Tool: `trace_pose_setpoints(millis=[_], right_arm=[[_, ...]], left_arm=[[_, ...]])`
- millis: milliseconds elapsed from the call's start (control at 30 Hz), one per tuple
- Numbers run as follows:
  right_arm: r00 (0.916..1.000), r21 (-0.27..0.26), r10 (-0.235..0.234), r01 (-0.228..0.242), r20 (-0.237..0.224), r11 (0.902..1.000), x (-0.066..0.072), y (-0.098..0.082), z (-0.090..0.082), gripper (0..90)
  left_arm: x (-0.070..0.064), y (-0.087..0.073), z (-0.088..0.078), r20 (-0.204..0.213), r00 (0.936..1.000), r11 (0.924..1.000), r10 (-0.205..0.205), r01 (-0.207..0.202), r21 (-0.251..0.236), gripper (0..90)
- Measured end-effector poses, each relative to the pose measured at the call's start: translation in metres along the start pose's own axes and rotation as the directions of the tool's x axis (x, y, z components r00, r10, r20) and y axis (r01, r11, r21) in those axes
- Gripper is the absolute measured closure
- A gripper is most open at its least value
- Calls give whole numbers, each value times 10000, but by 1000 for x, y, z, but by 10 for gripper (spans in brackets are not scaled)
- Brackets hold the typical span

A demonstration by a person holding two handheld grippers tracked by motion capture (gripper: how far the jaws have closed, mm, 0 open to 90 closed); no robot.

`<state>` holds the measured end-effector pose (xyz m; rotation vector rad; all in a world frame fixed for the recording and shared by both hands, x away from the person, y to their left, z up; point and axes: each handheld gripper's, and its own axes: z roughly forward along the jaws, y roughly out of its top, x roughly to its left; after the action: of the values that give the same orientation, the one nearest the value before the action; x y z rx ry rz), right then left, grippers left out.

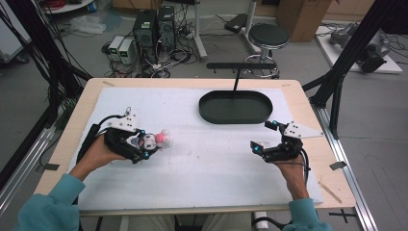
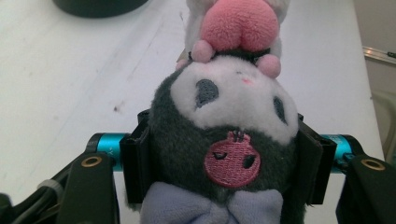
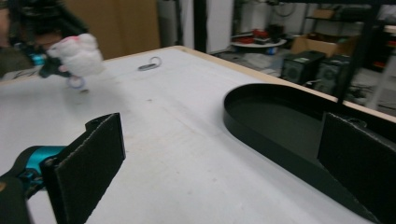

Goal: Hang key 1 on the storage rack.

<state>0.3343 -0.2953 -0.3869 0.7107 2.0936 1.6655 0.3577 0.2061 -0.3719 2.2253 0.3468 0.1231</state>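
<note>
A small plush toy (image 1: 156,140) with a dark grey and white head, pink ears and a lilac bow sits between the jaws of my left gripper (image 1: 139,144), held just above the white mat at the table's left. In the left gripper view both pads press the plush toy (image 2: 233,102) at its sides, so the left gripper (image 2: 224,158) is shut on it. My right gripper (image 1: 263,135) hovers at the right, open and holding nothing. In the right gripper view its fingertips (image 3: 88,163) stand wide apart, the black oval tray (image 3: 280,121) lies close ahead, and the plush toy (image 3: 77,53) shows far left.
The black oval tray (image 1: 235,107) lies empty at the back middle of the white mat (image 1: 202,168). A thin black T-shaped stand (image 1: 238,72) rises behind it. Off the table stand a stool (image 1: 268,36), computer cases (image 1: 154,26) and black frame posts (image 1: 346,57).
</note>
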Motion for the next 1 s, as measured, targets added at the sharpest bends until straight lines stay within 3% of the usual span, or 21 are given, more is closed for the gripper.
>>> trace_pose_setpoints(millis=[133,300,400,567,800,833,867,900,933,967,1000], right_arm=[[9970,241,-284,302,-714,9993,-1,16,8,7],[9872,372,-500,562,-1513,9977,-3,36,15,8],[9755,477,-684,800,-2090,9957,-3,45,21,8],[9486,649,-789,1035,-3066,9925,-1,60,36,9],[9251,661,-1014,1346,-3660,9887,4,78,55,8],[9164,758,-1076,1477,-3856,9861,5,81,62,8],[9164,758,-1076,1477,-3856,9861,5,81,62,8],[9115,845,-1127,1583,-3957,9838,6,82,65,8],[9015,1001,-1217,1783,-4154,9789,9,85,71,8],[9015,1001,-1217,1783,-4154,9789,9,85,71,8],[8915,1128,-1214,1881,-4366,9756,11,88,76,8]], left_arm=[[0,15,6,164,9998,9998,102,-99,-198,359],[0,28,14,278,9992,9992,270,-261,-314,359],[0,35,19,375,9987,9990,332,-321,-298,359],[-2,47,29,514,9980,9989,362,-346,-305,359],[-5,67,38,700,9955,9975,642,-620,-327,359],[-6,70,39,696,9954,9971,666,-638,-417,359],[-6,72,40,730,9949,9967,695,-663,-463,359],[-6,75,40,761,9943,9964,743,-710,-457,359],[-7,77,41,761,9940,9963,781,-750,-424,359],[-7,79,41,763,9936,9959,835,-806,-408,359],[-7,81,42,801,9933,9959,837,-804,-425,359]])
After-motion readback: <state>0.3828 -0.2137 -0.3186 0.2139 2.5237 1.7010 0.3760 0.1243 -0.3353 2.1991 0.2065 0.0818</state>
